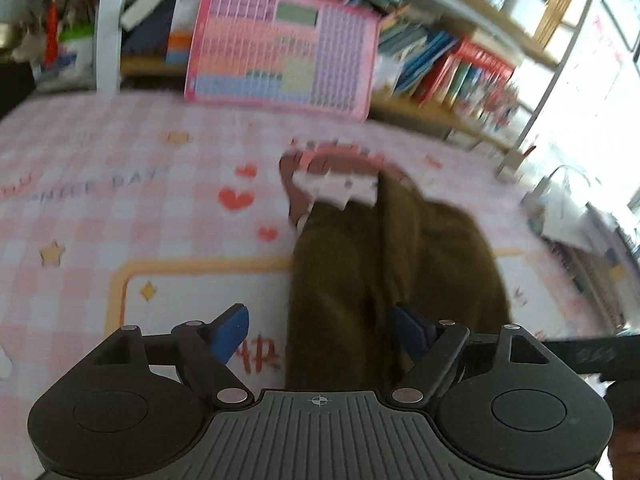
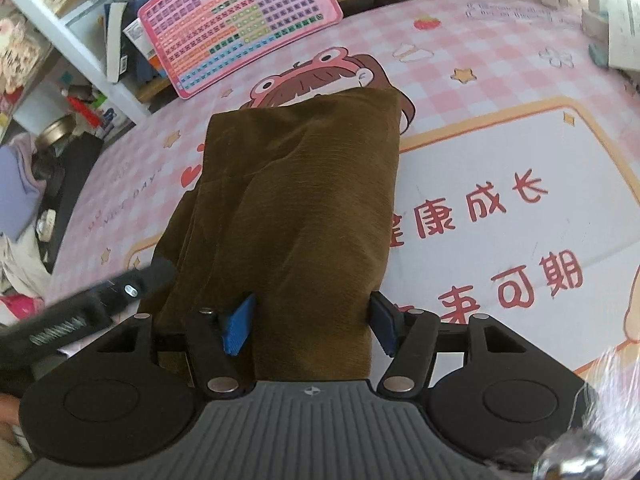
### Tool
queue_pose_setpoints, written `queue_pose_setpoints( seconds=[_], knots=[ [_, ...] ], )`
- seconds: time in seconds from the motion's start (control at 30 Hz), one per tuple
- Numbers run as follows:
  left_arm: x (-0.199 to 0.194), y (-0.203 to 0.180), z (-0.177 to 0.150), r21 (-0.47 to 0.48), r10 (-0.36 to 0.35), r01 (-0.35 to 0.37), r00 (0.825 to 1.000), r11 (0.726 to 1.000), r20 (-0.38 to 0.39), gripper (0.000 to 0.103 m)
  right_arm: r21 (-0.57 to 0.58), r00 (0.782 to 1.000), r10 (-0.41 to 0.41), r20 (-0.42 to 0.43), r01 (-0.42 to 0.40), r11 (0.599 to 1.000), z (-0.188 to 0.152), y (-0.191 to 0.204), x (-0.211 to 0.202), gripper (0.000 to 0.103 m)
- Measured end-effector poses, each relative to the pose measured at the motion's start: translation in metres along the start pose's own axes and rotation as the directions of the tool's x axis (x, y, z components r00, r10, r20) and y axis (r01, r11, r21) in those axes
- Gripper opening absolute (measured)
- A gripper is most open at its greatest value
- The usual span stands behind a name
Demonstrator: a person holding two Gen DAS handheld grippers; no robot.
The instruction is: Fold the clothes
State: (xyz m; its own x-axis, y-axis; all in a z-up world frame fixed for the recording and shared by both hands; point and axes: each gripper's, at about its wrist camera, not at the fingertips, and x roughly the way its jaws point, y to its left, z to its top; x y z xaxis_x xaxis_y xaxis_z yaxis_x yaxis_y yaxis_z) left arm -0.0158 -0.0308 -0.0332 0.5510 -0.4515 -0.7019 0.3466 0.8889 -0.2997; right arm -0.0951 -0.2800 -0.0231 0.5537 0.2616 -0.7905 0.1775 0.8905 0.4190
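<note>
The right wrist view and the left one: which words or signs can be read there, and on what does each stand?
"康成长": red characters on the pink mat, partly hidden by the brown garment.
"可期": red, on the mat's lower line.
"NICE DAY": faint letters on the mat, left wrist view.
Pink keyboard toy: key labels too small.
Book spines: blurred.

Counting now: showing one brown folded garment (image 2: 296, 208), one pink keyboard toy (image 2: 240, 20), one pink checked mat (image 2: 500, 92) covering the bench, two tongs: left tongs (image 1: 320, 332), right tongs (image 2: 310, 320).
</note>
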Motion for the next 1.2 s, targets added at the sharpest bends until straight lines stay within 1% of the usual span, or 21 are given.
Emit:
queue_pose_setpoints(
  seconds=[0.07, 0.1, 0.13, 0.2, 0.3, 0.37, 0.4, 0.47, 0.53, 0.57, 0.6, 0.67, 0.73, 0.8, 0.87, 0.97, 1.0, 1.07, 1.13, 1.17, 1.2],
  knots=[
    [0.006, 0.004, -0.003, -0.038, -0.031, 0.030, 0.999, 0.999, -0.025, 0.077, 0.017, 1.000, 0.013, -0.004, -0.012, 1.000, 0.000, -0.002, 0.001, 0.057],
    [0.009, 0.004, -0.003, -0.068, -0.069, 0.066, 0.997, 0.995, -0.042, 0.073, 0.025, 1.000, 0.020, -0.005, -0.020, 0.999, 0.000, -0.004, 0.001, 0.054],
    [0.011, 0.004, -0.004, -0.089, -0.094, 0.089, 0.994, 0.992, -0.056, 0.065, 0.031, 1.000, 0.026, -0.002, -0.026, 0.999, 0.001, -0.006, 0.001, 0.048],
    [0.010, -0.005, -0.007, -0.069, -0.085, 0.081, 0.994, 0.994, -0.073, 0.057, 0.019, 1.000, 0.026, 0.016, -0.026, 0.999, 0.002, -0.006, -0.003, 0.037],
    [0.003, -0.019, -0.009, -0.065, -0.111, 0.105, 0.989, 0.992, -0.097, 0.041, -0.098, 0.997, -0.040, 0.063, 0.046, 0.994, 0.001, 0.003, -0.011, 0.027],
    [-0.008, -0.034, -0.012, -0.035, -0.141, 0.138, 0.985, 0.990, -0.099, 0.031, -0.199, 0.990, -0.098, 0.099, 0.116, 0.973, -0.002, 0.011, -0.016, 0.025],
    [-0.012, -0.043, -0.015, -0.003, -0.157, 0.158, 0.983, 0.987, -0.096, 0.030, -0.251, 0.986, -0.123, 0.116, 0.149, 0.956, -0.005, 0.014, -0.019, 0.025],
    [-0.014, -0.049, -0.020, 0.025, -0.148, 0.152, 0.984, 0.988, -0.101, 0.031, -0.322, 0.980, -0.148, 0.132, 0.183, 0.929, -0.012, 0.016, -0.023, 0.025],
    [-0.012, -0.050, -0.024, 0.023, -0.135, 0.138, 0.985, 0.990, -0.111, 0.031, -0.327, 0.983, -0.141, 0.119, 0.173, 0.929, -0.016, 0.012, -0.025, 0.026],
    [-0.011, -0.044, -0.024, -0.008, -0.141, 0.141, 0.984, 0.990, -0.113, 0.034, -0.298, 0.986, -0.129, 0.110, 0.156, 0.942, -0.014, 0.007, -0.025, 0.027],
    [-0.010, -0.038, -0.023, -0.036, -0.149, 0.146, 0.982, 0.989, -0.115, 0.038, -0.266, 0.988, -0.116, 0.100, 0.138, 0.954, -0.012, 0.001, -0.025, 0.035],
    [-0.007, -0.030, -0.022, -0.085, -0.162, 0.153, 0.980, 0.985, -0.117, 0.061, -0.153, 0.995, -0.071, 0.067, 0.081, 0.985, -0.008, -0.015, -0.023, 0.045],
    [-0.003, -0.026, -0.021, -0.111, -0.178, 0.165, 0.977, 0.980, -0.115, 0.068, -0.039, 0.999, -0.028, 0.043, 0.029, 0.999, -0.004, -0.031, -0.021, 0.048],
    [0.008, -0.024, -0.020, -0.151, -0.167, 0.146, 0.976, 0.978, -0.139, 0.071, 0.049, 1.000, -0.007, 0.017, 0.006, 0.999, -0.004, -0.042, -0.017, 0.050],
    [0.018, -0.025, -0.019, -0.186, -0.174, 0.144, 0.972, 0.972, -0.155, 0.071, 0.120, 1.000, 0.019, 0.005, -0.019, 0.993, -0.005, -0.048, -0.014, 0.050],
    [0.025, -0.037, -0.020, -0.150, -0.172, 0.147, 0.970, 0.978, -0.171, 0.066, 0.111, 1.000, 0.022, 0.003, -0.022, 0.994, -0.004, -0.044, -0.012, 0.045],
    [0.027, -0.041, -0.020, -0.133, -0.166, 0.143, 0.970, 0.981, -0.176, 0.062, 0.094, 1.000, 0.022, 0.004, -0.023, 0.995, -0.005, -0.042, -0.012, 0.040],
    [0.025, -0.045, -0.020, -0.112, -0.156, 0.138, 0.972, 0.984, -0.173, 0.047, 0.033, 1.000, 0.020, 0.013, -0.020, 0.999, -0.006, -0.034, -0.014, 0.032],
    [0.019, -0.050, -0.019, -0.089, -0.149, 0.136, 0.975, 0.987, -0.163, 0.038, -0.098, 0.999, -0.015, 0.038, 0.019, 0.995, -0.009, -0.017, -0.019, 0.028],
    [0.014, -0.055, -0.019, -0.058, -0.141, 0.133, 0.978, 0.989, -0.153, 0.035, -0.169, 0.998, -0.034, 0.052, 0.042, 0.985, -0.011, -0.008, -0.021, 0.028],
    [0.010, -0.059, -0.020, -0.028, -0.130, 0.128, 0.981, 0.991, -0.146, 0.035, -0.180, 0.998, -0.029, 0.049, 0.038, 0.983, -0.012, -0.008, -0.021, 0.028]
  ],
)
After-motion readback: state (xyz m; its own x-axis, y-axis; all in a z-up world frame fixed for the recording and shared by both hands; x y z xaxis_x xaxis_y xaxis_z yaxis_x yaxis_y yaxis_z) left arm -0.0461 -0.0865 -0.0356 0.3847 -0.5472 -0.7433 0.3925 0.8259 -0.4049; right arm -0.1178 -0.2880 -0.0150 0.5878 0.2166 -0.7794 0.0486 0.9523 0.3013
